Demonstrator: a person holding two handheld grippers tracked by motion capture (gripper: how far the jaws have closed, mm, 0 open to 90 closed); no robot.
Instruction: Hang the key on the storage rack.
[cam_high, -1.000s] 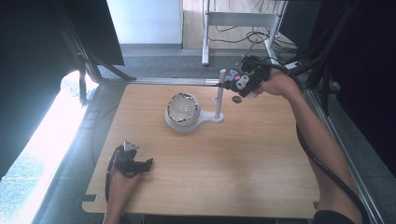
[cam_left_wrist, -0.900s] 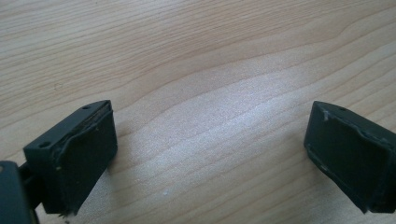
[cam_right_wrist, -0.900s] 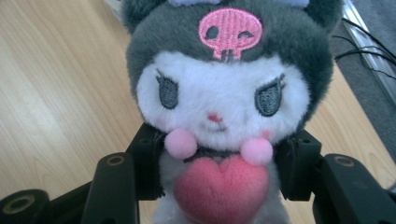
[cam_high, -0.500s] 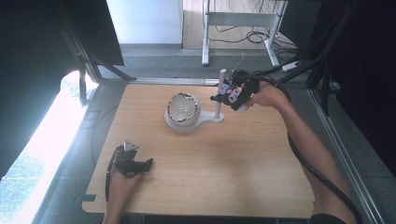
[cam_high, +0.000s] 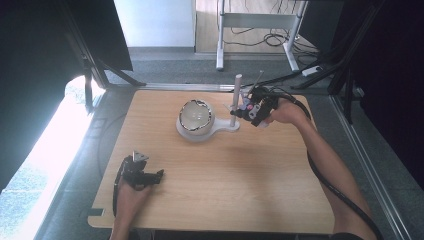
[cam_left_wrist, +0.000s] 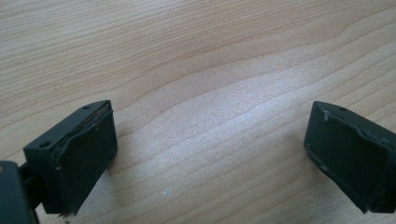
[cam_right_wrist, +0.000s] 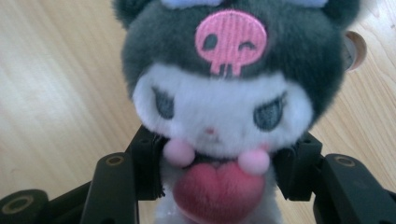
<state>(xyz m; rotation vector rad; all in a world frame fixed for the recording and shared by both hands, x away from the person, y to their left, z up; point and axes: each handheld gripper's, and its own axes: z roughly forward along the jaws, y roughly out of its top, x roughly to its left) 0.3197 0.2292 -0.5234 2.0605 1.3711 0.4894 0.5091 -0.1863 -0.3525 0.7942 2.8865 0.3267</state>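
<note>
The wooden table (cam_high: 215, 200) is smooth and flat. The white stand (cam_high: 220, 127) with its shiny dome and thin post looks rigid. The plush toy (cam_right_wrist: 219, 93), clenched at the body in the right gripper (cam_high: 250, 111) by the post, looks light, squishy and fuzzy, so the torso seems the best hold. The left gripper (cam_left_wrist: 210, 154) is released, resting near the front edge

Black hand-held gripper (cam_high: 252, 107), black trailing cable (cam_high: 330, 182)

One plush toy (cam_right_wrist: 219, 93); one white stand (cam_high: 220, 127); one ball (cam_high: 196, 116); two tongs.
</note>
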